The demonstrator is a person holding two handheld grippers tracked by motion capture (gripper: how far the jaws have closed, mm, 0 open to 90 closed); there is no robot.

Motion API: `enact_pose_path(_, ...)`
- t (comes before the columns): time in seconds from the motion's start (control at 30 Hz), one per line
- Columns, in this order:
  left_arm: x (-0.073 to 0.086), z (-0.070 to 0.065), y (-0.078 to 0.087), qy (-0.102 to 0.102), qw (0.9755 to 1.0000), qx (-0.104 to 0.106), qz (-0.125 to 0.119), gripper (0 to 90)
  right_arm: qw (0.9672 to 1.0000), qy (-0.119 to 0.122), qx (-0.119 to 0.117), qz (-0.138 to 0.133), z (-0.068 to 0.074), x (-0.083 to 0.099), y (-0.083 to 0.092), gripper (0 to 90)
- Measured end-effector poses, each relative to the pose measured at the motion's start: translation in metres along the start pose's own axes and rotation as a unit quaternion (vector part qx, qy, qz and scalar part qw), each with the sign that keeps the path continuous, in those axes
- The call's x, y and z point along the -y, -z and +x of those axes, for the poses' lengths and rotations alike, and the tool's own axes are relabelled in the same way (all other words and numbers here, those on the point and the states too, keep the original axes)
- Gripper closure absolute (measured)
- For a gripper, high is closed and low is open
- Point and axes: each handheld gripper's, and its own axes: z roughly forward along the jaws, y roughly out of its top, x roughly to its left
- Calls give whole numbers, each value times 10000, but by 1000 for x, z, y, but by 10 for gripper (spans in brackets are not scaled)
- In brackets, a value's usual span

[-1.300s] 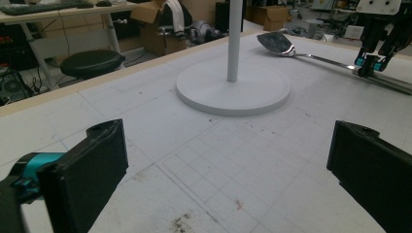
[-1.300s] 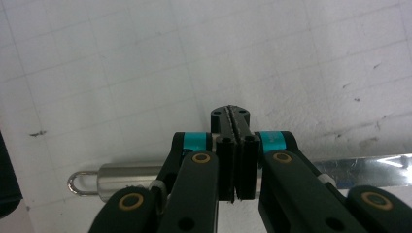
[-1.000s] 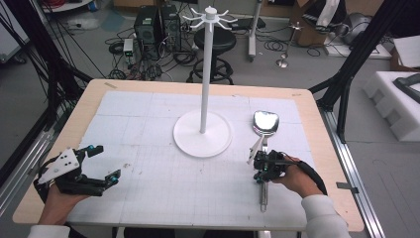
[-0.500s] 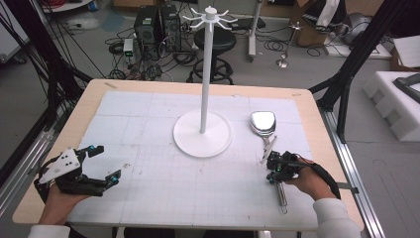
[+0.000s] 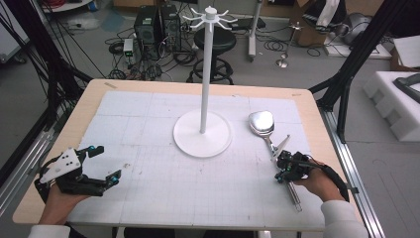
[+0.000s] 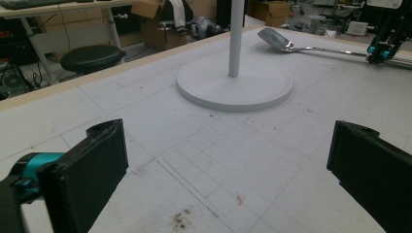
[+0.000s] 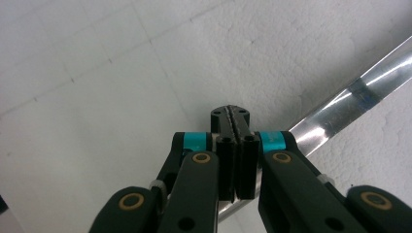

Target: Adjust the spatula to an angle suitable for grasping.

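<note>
Your right gripper, jaws clamped on the ladle handle; its long axis runs from you toward the stand. Left gripper spread, well apart.

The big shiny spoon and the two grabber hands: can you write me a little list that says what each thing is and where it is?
spoon: a long metal ladle lying flat on the white mat, bowl toward the stand
right gripper: jaws closed on the ladle's handle
left gripper: jaws wide open, nothing between them, near the table's left front corner
stand: white pole stand with hooks on top, upright mid-table, no utensil hanging on it
table: wooden top covered by a white gridded mat
</note>
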Motion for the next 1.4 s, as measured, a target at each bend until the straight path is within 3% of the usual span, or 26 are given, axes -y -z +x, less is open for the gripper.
enact_pose_path(0.2,0,-1,-1,-6,10000,21,1,17,9993,-6,-76,-352,1,-2,8,884)
enact_pose_path(0.23,0,-1,-1,2,10000,23,-8,17,9986,-27,-38,-525,2,-2,12,808)
enact_pose_path(0.3,0,-1,-1,-2,10000,22,3,17,9982,-49,-26,-594,2,-2,14,781)
enact_pose_path(0.33,0,-1,-1,-2,10000,24,4,17,9971,-81,104,-754,3,-3,18,686)
enact_pose_path(0.4,0,-1,-1,-4,10000,25,5,17,9966,-147,128,-799,3,-3,20,650)
enact_pose_path(0.47,0,-1,-1,3,10000,22,12,17,9936,-398,231,-1028,1,-5,27,489)
enact_pose_path(0.5,0,-2,-1,6,10000,35,13,17,9936,-398,231,-1028,1,-5,27,489)
enact_pose_path(0.53,-1,-2,-1,-3,10000,28,13,17,9903,-666,380,-1159,-2,-7,30,374)
enact_pose_path(0.57,-1,-2,-1,-7,10000,30,13,17,9903,-666,380,-1159,-2,-7,30,374)
enact_pose_path(0.67,-1,-2,-1,-25,10000,30,31,17,9839,-912,684,-1374,-5,-10,36,90)
enact_pose_path(0.73,-1,-2,-1,-16,10000,28,28,17,9798,-990,857,-1513,-7,-12,39,0)
enact_pose_path(0.77,-1,-2,-1,-10,10000,31,22,17,9759,-1135,1002,-1573,-8,-14,40,4)
enact_pose_path(0.83,-1,-2,-1,-1,10000,23,4,17,9735,-1230,1123,-1564,-9,-16,41,4)
enact_pose_path(1.03,-2,-2,-1,-2,10000,31,-3,17,9714,-1429,1252,-1424,-15,-18,37,3)
enact_pose_path(1.2,-2,-1,0,9,10000,22,-12,17,9624,-1957,1385,-1278,-25,-19,29,4)
enact_pose_path(1.37,-1,0,0,11,10000,28,-22,17,9580,-2193,1431,-1168,-31,-21,21,4)
enact_pose_path(1.4,-1,0,0,12,10000,30,-21,17,9586,-2185,1412,-1161,-32,-21,20,4)
